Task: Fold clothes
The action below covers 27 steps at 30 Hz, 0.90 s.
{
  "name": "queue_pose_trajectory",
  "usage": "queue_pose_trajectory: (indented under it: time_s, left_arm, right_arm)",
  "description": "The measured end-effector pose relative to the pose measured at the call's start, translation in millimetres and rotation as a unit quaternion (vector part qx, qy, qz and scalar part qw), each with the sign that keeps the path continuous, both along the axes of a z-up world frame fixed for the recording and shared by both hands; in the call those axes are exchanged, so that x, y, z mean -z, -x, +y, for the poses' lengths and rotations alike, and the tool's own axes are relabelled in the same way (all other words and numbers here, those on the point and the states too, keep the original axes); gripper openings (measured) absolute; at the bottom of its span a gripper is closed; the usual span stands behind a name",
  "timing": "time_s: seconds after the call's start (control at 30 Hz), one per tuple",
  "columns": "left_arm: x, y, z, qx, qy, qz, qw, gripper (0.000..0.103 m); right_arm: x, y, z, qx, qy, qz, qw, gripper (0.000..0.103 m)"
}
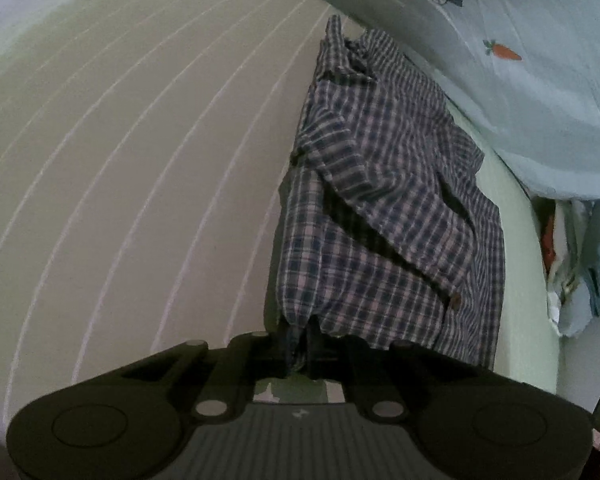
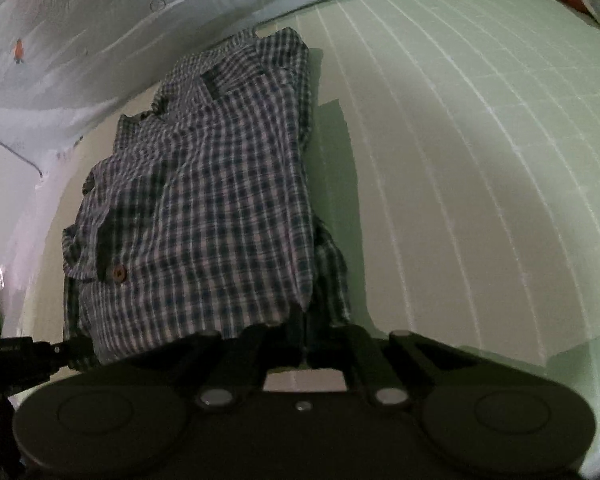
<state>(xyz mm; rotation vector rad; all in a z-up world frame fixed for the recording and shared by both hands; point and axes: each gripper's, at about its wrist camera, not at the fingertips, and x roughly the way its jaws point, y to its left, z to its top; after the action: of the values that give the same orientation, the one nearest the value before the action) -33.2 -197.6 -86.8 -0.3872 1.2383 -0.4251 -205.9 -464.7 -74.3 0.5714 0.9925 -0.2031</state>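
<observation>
Evidently, the plaid shirt (image 1: 388,208) was pinched at its near edge by both grippers.
Its length ran straight ahead of the closed left gripper (image 1: 298,344) and right gripper (image 2: 304,332).

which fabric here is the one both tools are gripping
The plaid shirt, its near edge pinched by the left tool and right tool; the carrot-print sheet lies untouched behind.
</observation>
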Motion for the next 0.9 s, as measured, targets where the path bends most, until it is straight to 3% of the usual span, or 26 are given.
queue_pose_trajectory:
  time_s: [0.07, 0.23, 0.5, 0.63, 0.9]
  left_arm:
    - [-1, 3, 0, -0.002, -0.003, -0.009, 0.9999, 0.01]
    - [-6, 2, 3, 0.0, -0.003, -0.029, 0.9996, 0.014]
    - [-6, -28, 5, 0.037, 0.021, -0.043, 0.9982, 0.014]
    - [-2, -49, 5, 0.059, 0.033, -0.042, 0.9968, 0.019]
    - [5, -90, 5, 0.103, 0.057, -0.042, 0.9921, 0.019]
  right_arm:
    - [-4, 5, 1, 0.001, 0.009, -0.003, 1.0, 0.006]
    - [-15, 6, 7, 0.011, 0.024, -0.028, 0.999, 0.034]
    - [-18, -24, 21, 0.024, 0.029, -0.049, 0.998, 0.047]
    - [-13, -36, 28, 0.038, 0.038, -0.037, 0.998, 0.062]
    - [-6, -55, 33, 0.076, 0.047, -0.028, 0.996, 0.07]
